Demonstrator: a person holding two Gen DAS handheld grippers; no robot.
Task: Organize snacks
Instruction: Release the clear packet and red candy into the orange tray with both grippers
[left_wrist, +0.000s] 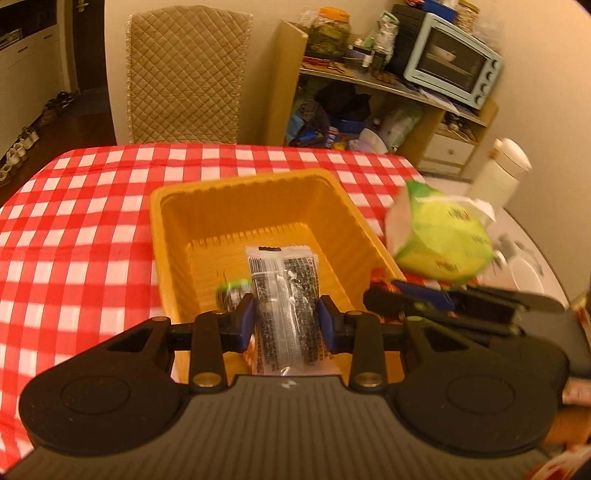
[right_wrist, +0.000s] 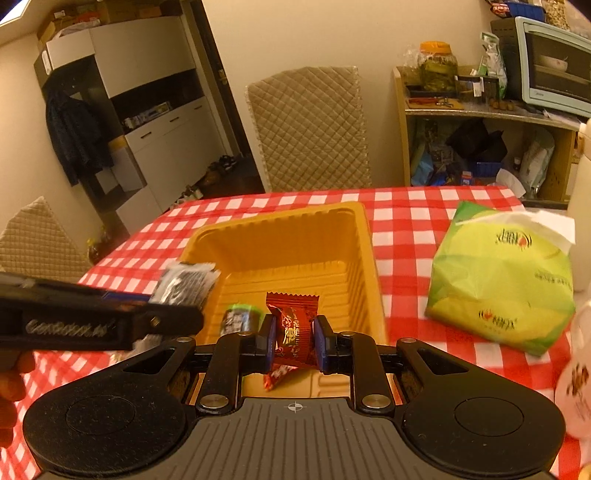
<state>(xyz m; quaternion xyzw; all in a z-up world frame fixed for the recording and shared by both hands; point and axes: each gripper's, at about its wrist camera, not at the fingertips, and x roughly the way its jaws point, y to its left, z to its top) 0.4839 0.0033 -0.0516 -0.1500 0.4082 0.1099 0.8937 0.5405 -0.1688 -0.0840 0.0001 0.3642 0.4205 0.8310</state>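
An orange plastic tray (left_wrist: 173, 236) (right_wrist: 362, 240) stands on the red-and-white checked table. A small green-topped snack (left_wrist: 231, 293) (right_wrist: 240, 319) lies on its floor. My left gripper (left_wrist: 286, 319) is shut on a clear packet of black sesame snack (left_wrist: 286, 295), held above the tray's near end. In the right wrist view that packet (right_wrist: 184, 282) shows at the left, over the tray's left rim. My right gripper (right_wrist: 293, 339) is shut on a red wrapped candy (right_wrist: 293, 334), also above the tray's near end. The right gripper's fingers (left_wrist: 417, 301) reach in from the right in the left wrist view.
A green tissue pack (left_wrist: 441, 236) (right_wrist: 498, 280) lies to the right of the tray. A white flask (left_wrist: 498, 171) stands further right. A quilted chair (left_wrist: 184, 74) (right_wrist: 310, 129) is behind the table, and a cluttered shelf with a toaster oven (left_wrist: 454, 61) at the back right.
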